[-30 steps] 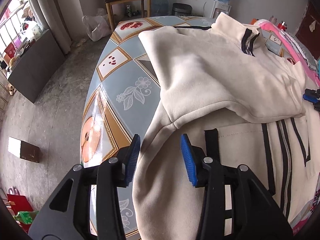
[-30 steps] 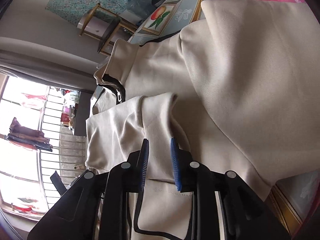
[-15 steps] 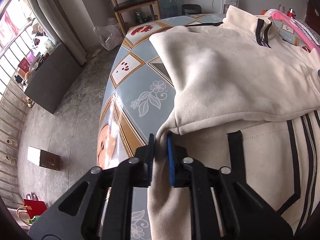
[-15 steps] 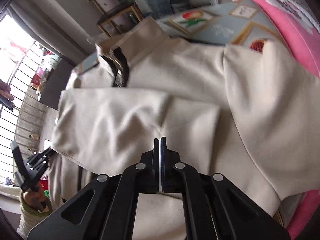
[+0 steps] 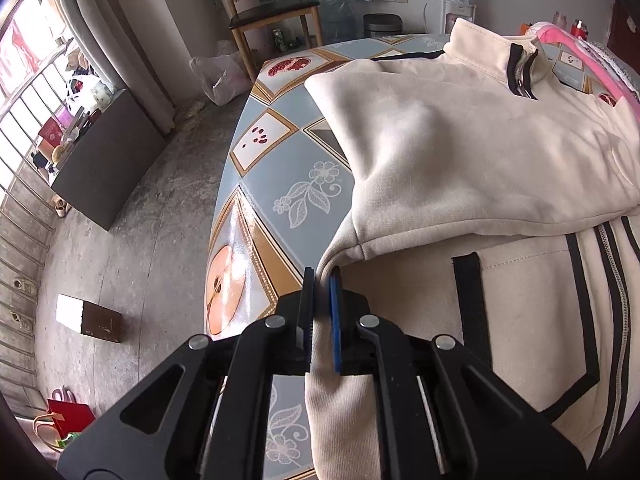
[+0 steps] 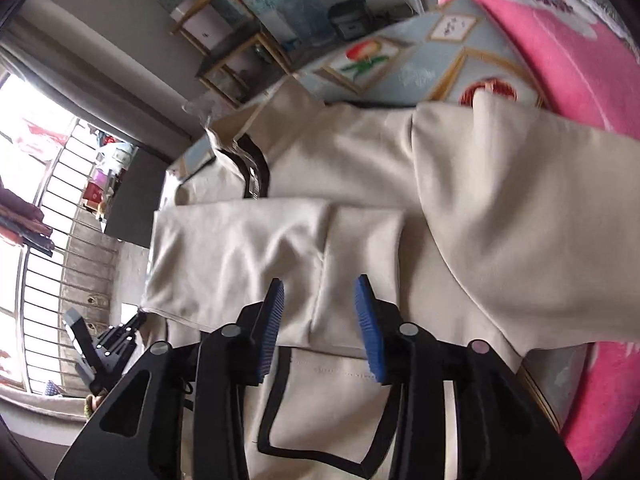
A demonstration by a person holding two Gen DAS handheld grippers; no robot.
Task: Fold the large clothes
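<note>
A round table [image 5: 280, 184] carries everything, its top covered by a blue-grey cloth printed with tan-framed diamonds, white flowers and fruit pictures. A cream zip jacket [image 5: 460, 152] with black trim lies flat on it from the centre toward three o'clock, one sleeve folded across its body. A pink cloth [image 6: 560, 60] rests on the table at two o'clock, beside the jacket's shoulder.

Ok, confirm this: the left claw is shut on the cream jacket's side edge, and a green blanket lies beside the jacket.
Not quite. The blanket is pink, not green, as the right wrist view shows. The left claw is indeed shut on the cream jacket edge.
</note>
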